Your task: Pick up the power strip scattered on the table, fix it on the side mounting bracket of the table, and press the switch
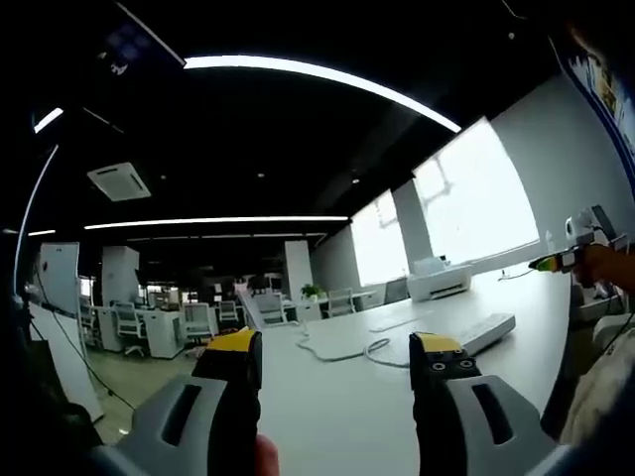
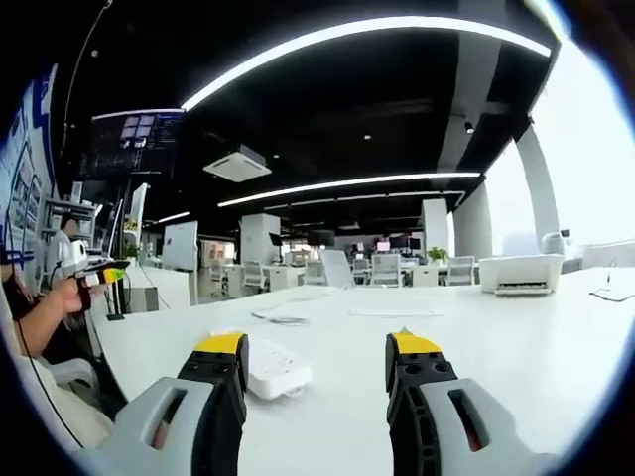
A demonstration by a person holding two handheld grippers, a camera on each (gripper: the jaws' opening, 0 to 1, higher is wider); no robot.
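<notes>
An open office with long ceiling lights stretches behind my white worktop (image 2: 516, 337). The power strip (image 2: 273, 369) lies flat on it, just beyond my right tool (image 2: 317, 362), cord (image 1: 337, 349) trailing. My left tool (image 1: 337, 359) and right tool both gape wide, holding nothing. Nothing is done yet, I judge: picking up, mounting and pressing the switch all remain.

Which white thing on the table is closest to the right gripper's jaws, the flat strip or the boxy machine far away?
The power strip. It lies flat by the right gripper, beside its left jaw. The white printer sits far back near the windows.
</notes>
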